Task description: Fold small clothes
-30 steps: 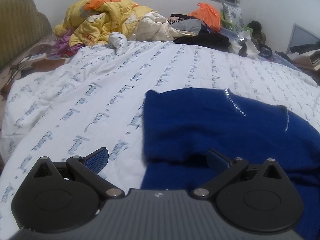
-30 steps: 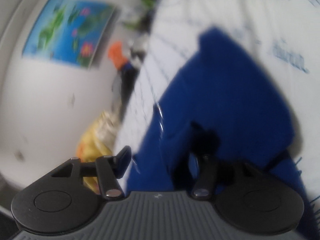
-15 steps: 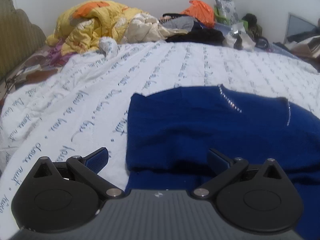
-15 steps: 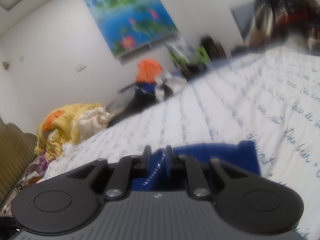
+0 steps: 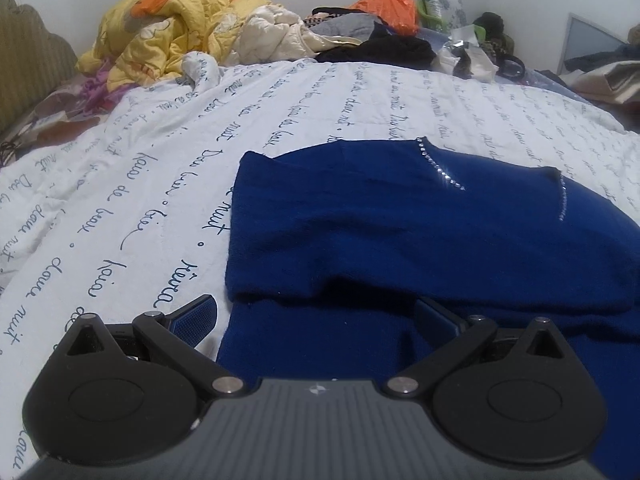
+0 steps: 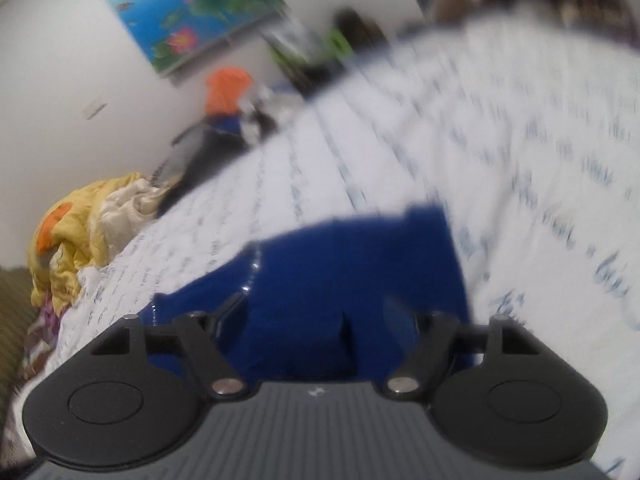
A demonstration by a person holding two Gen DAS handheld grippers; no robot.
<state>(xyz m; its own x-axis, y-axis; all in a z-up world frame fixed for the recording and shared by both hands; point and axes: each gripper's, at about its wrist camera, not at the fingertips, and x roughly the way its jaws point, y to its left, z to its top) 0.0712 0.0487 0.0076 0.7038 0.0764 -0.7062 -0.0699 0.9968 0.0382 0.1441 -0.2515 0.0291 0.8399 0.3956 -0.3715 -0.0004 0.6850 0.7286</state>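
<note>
Blue sweater (image 5: 400, 240) lay on the white bedspread with script print (image 5: 168, 184), near edge of the bed, already partly folded: one side turned over the body, a soft fold line running across just ahead of the left gripper (image 5: 316, 316). Rhinestone trim (image 5: 442, 170) marked the neckline at the far edge. Seen again in the blurred right wrist view as a blue sweater (image 6: 352, 272) with a squared far corner, flat on the bedspread (image 6: 500, 160).

Left gripper spread wide, one finger (image 5: 192, 314) over bare bedspread, the other over blue knit; nothing pinched between them. Right gripper (image 6: 316, 320) opening, jaws wide apart above the cloth, pads not pressing on anything as far as the blur allowed.

Judged roughly midway: first fold in place, at least one more fold across probably left, then smoothing. Whether the far sleeve was tucked in could not be told.

Farther out, untouched: yellow quilt (image 5: 168, 24) heaped at the head of the bed, cream bedding (image 5: 276, 32) beside it, dark clothes (image 5: 380, 48), orange bag (image 5: 390, 2), lotus painting (image 6: 184, 8) on the wall.
</note>
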